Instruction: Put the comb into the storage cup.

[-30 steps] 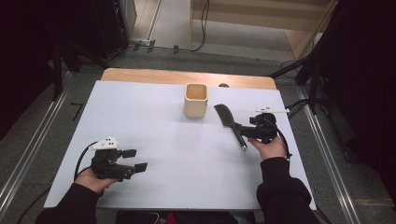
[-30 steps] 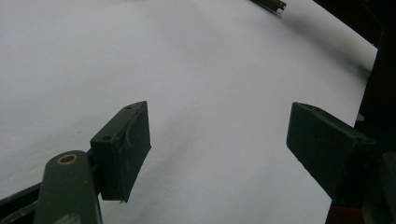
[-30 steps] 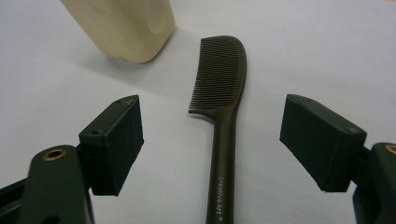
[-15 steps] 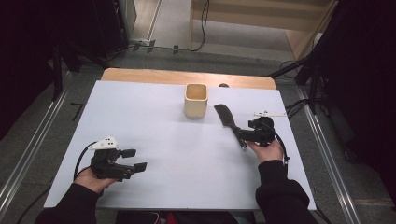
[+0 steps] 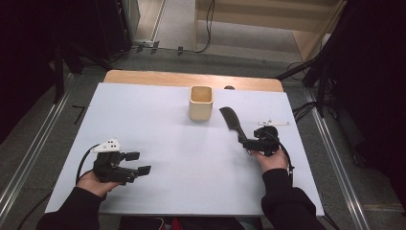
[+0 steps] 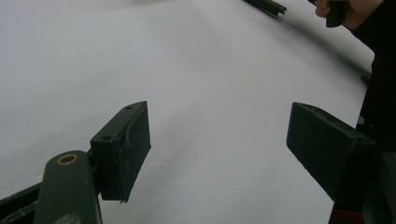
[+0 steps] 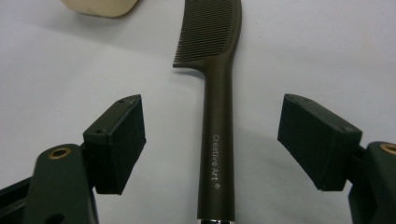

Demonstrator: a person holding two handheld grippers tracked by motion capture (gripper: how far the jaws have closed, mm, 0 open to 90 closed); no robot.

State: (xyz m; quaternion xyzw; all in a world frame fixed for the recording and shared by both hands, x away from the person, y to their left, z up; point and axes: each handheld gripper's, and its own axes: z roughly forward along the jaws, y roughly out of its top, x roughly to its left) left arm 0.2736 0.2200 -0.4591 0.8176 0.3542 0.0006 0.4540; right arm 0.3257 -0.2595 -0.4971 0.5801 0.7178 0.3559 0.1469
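Dark comb (image 7: 219,116) flat on the white table (image 5: 182,158), handle between the spread jaws of the right gripper (image 7: 210,144), touching neither. Teeth end near the cream cup (image 5: 201,103). Left gripper (image 6: 219,149) spread wide over bare table, holding nothing, well apart from the comb.

Black tongs (image 5: 139,163), black cables, one in each hand. Brass-ringed screws mark the jaw arms. Dark sleeves (image 5: 285,201) cover both forearms.
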